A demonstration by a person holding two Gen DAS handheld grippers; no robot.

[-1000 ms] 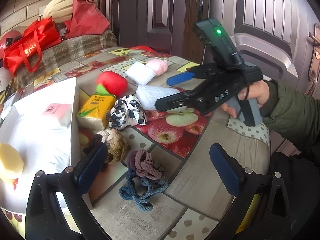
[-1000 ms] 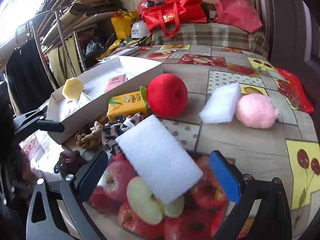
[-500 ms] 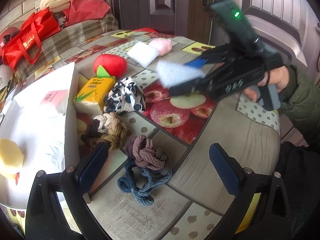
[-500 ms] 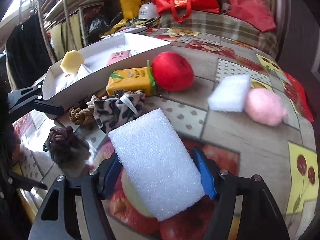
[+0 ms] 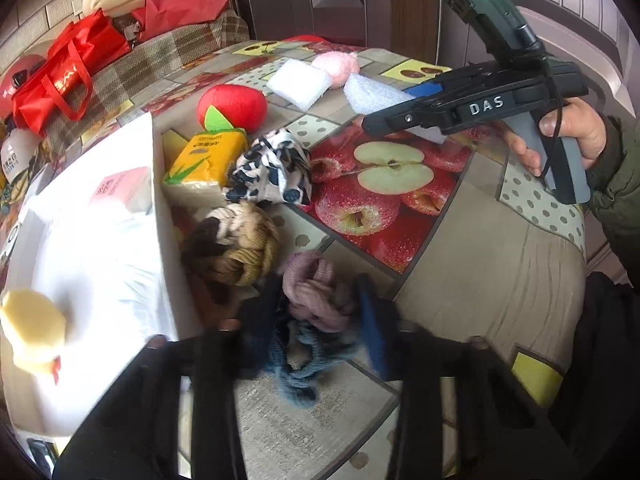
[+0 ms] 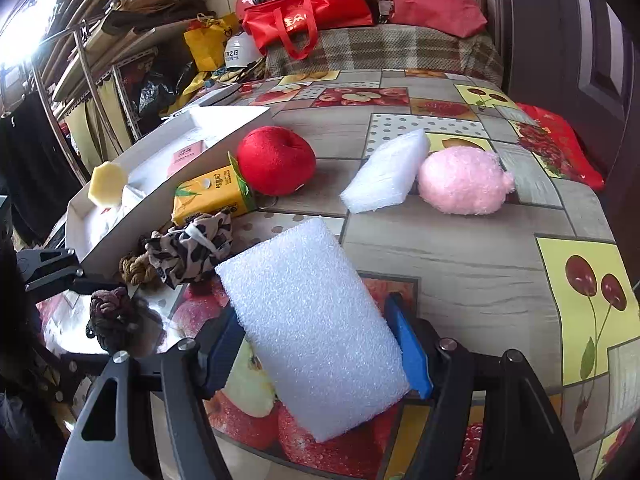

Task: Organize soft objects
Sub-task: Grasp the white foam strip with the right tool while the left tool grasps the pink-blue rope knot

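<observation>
1. At the left of the left view sits the white box [image 5: 160,216]. A yellow sponge [image 5: 32,328] and a pink packet [image 5: 120,188] already lie in it, so a little of my tidying looks done.
2. Low in the middle, my left gripper [image 5: 320,320] has just been closing, and it now squeezes the knotted purple and blue hair ties [image 5: 316,308]. They lie on the table [image 5: 500,280], just beside the box.
3. In the right view, my right gripper [image 6: 320,344] has also just been closing and now clamps the white foam block [image 6: 312,328].
4. Much is left, I think: the yellow tissue pack [image 6: 212,196], spotted scrunchie [image 6: 192,248], brown braided tie [image 5: 240,252], red plush apple [image 6: 276,166], second foam piece [image 6: 388,172] and pink fluffy ball [image 6: 464,182] all lie outside the box.
</observation>
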